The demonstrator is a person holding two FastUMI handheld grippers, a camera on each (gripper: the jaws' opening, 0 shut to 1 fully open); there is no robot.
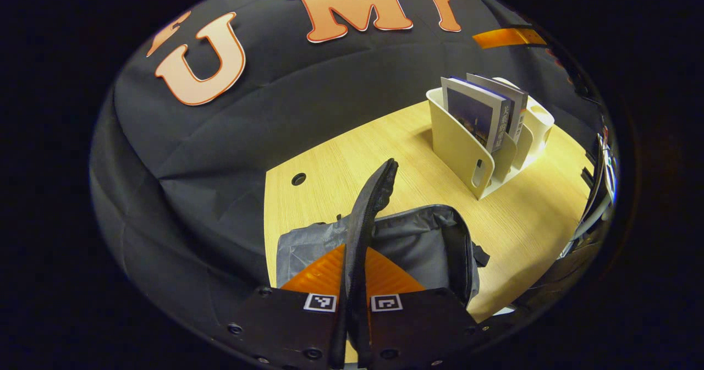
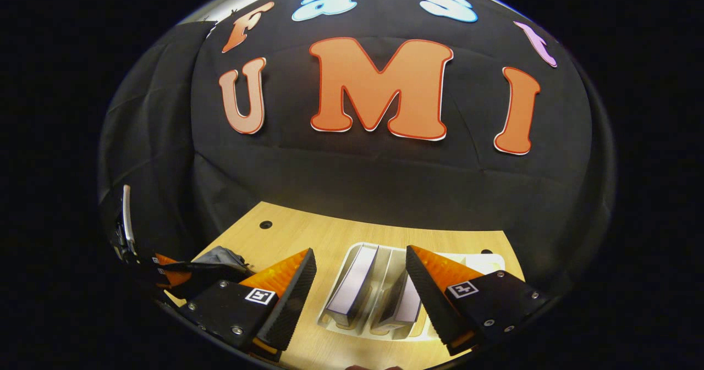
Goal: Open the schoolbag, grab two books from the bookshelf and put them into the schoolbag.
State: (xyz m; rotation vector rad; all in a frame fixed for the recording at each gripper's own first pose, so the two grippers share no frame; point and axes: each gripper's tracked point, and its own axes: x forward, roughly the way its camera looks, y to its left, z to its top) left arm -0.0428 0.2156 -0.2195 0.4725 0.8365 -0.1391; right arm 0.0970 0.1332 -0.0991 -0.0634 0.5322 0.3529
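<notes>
Left gripper (image 1: 355, 282) clamps schoolbag flap (image 1: 369, 216), holding schoolbag (image 1: 423, 238) open; right gripper (image 2: 360, 287) spread wide above books (image 2: 352, 282) in bookshelf (image 2: 484, 261) near table's far edge; next: descend, pinch one book

light: dim, warm | focus: sharp centre | edges: heavy fisheye bending, darkened rim

Left gripper view looks across schoolbag (image 1: 418, 238) toward bookshelf (image 1: 467, 150); right gripper view hangs above it.
</notes>
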